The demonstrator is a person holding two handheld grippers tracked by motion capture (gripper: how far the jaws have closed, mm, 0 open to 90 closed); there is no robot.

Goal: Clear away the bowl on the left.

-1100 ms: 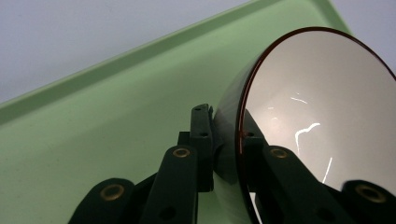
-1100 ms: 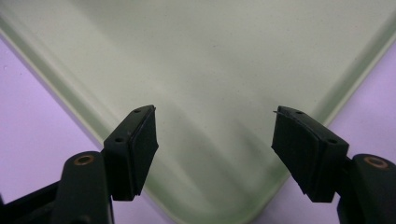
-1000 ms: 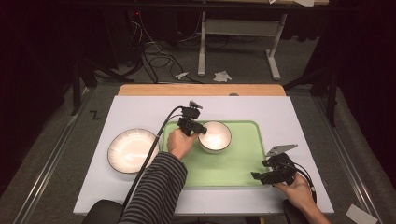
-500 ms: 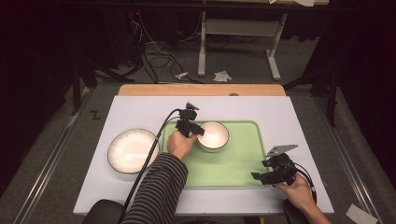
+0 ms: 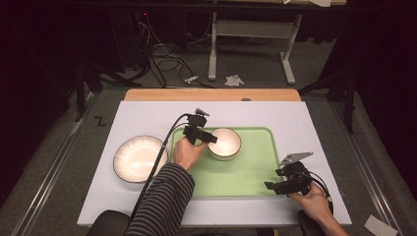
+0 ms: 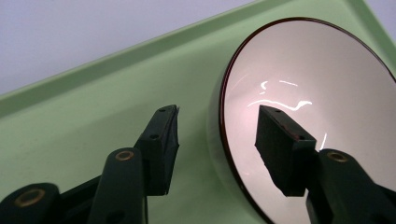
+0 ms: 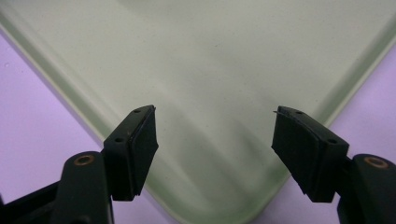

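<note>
Sitting on the green tray (image 5: 246,169), the small white bowl (image 5: 224,143) with a dark rim is upright near the tray's far left corner. The left claw (image 5: 209,138) straddles that rim: in the left gripper view one jaw hangs inside the bowl (image 6: 317,93) over its glossy white inner wall, and the other stands outside it above the tray floor (image 6: 93,121). A clear gap shows between each pad and the rim, so the bowl is released, not pinched; the jaws have just been opening, with the rim between them. The left hand (image 5: 186,152), in a striped sleeve, comes up from below and to the left of the bowl, and the claw's black cable trails back along the forearm.

Off to the left of the left claw, beyond the tray's edge, a larger white bowl (image 5: 139,159) with a ribbed dark rim rests on the white table (image 5: 147,118), well apart from the small bowl.

The right claw (image 5: 271,187) hovers over the tray's near right corner, held by the right hand (image 5: 311,196). In the right gripper view its jaws are spread wide and grip nothing, with the rounded tray corner (image 7: 224,140) just below and between them and the pale table (image 7: 32,102) on either side.
</note>
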